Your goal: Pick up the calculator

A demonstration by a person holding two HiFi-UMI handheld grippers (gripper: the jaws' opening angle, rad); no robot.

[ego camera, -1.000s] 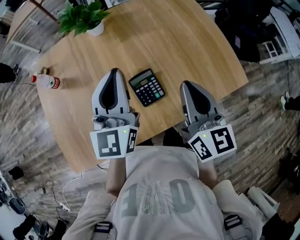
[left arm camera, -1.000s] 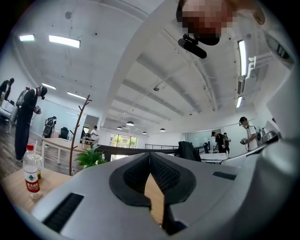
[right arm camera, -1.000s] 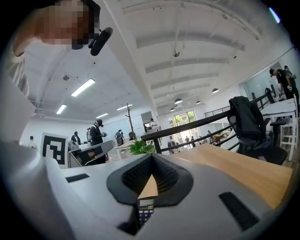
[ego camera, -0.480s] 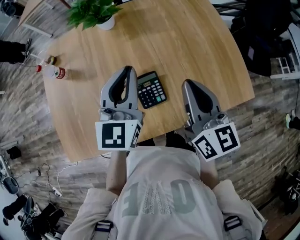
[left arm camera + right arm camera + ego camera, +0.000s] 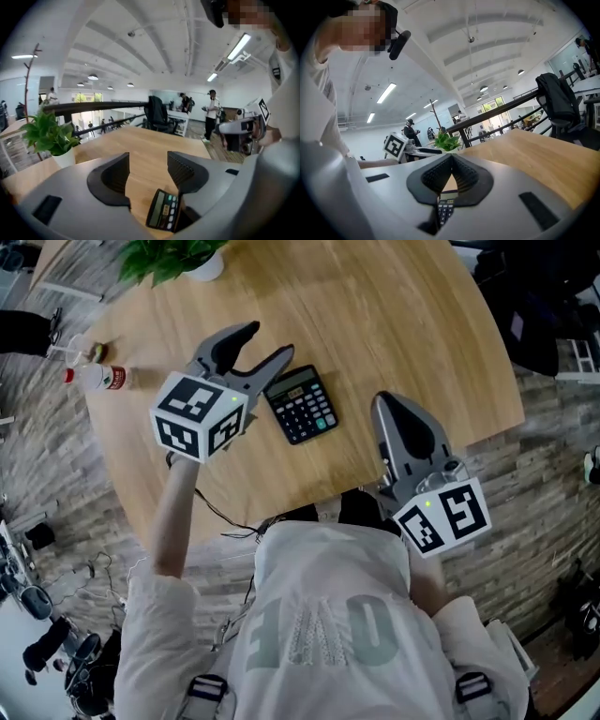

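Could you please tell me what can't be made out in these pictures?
Calculator: key print too small in the head view; in the right gripper view the shut right gripper hides all but a strip.
Plant: cut off by the head view's top edge.
Bottle: label too small to read, head view.

Black calculator [image 5: 300, 405], pale wood-grain table [image 5: 394, 315], green plant [image 5: 164, 257], white pot [image 5: 204, 269]
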